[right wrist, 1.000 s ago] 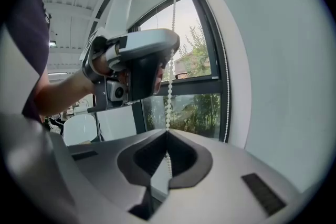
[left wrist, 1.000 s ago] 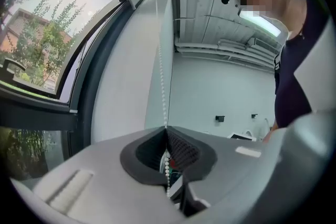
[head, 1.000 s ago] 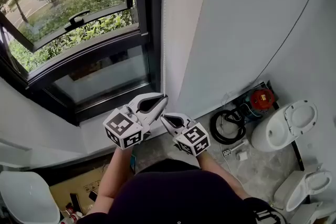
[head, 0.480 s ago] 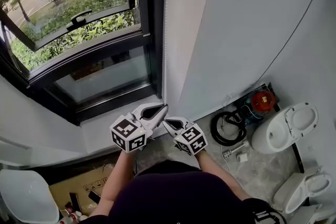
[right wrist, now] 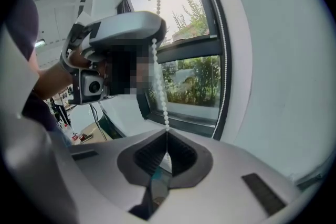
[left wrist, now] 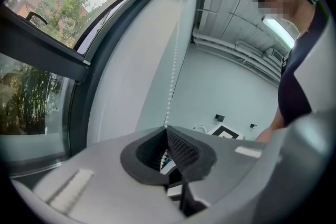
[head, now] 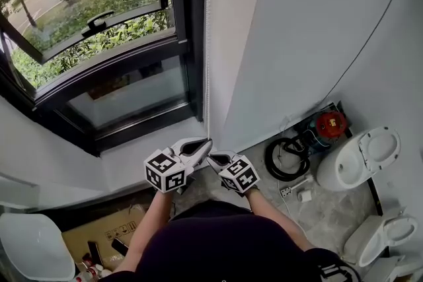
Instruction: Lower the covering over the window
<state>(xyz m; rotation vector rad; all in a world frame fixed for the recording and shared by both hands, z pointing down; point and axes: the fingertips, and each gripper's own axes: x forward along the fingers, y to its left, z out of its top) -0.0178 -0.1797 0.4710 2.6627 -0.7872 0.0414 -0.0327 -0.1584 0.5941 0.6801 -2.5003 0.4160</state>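
Note:
A white bead chain hangs down the wall edge right of the dark-framed window. The pane shows trees and hedges, and I see no covering over it. My left gripper is shut on the chain low down, just above the sill. My right gripper is shut on it directly below. In the left gripper view the bead chain runs down into the closed left gripper. In the right gripper view the bead chain enters the closed right gripper, with the left gripper's body above.
A white windowsill lies under the window. On the floor to the right are a black hose coil, a red device and two white toilets. A cardboard box sits at lower left.
Both grippers have come down together along the chain line, from level with the lower pane to just above the sill, still closed on the chain.

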